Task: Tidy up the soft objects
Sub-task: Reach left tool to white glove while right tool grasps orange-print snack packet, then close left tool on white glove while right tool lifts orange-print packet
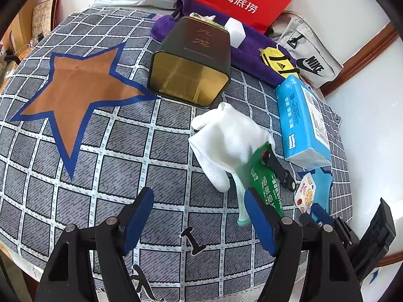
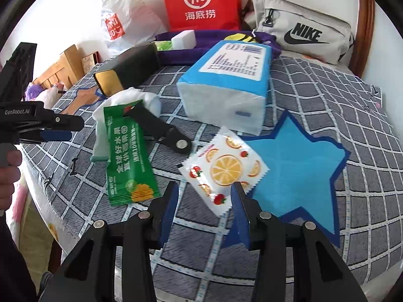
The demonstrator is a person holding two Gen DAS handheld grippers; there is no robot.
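A white glove (image 1: 224,136) lies crumpled on the checked bed sheet, with a green snack packet (image 1: 264,183) and a black strap (image 1: 279,168) resting on it. My left gripper (image 1: 198,192) hovers open just in front of the glove, with nothing between its fingers. In the right wrist view a white packet printed with orange slices (image 2: 224,168) lies flat on the sheet. My right gripper (image 2: 205,186) is open, its fingertips either side of the packet's near corner without pressing it. A blue tissue pack (image 2: 226,83) lies behind.
A dark tin box (image 1: 191,63) lies on its side with its gold mouth facing me. Behind it are a purple towel (image 1: 252,58), a white sponge (image 2: 183,39), a yellow Adidas pouch (image 1: 277,63), a grey Nike bag (image 2: 302,30) and a red paper bag (image 2: 201,0). The bed edge is near.
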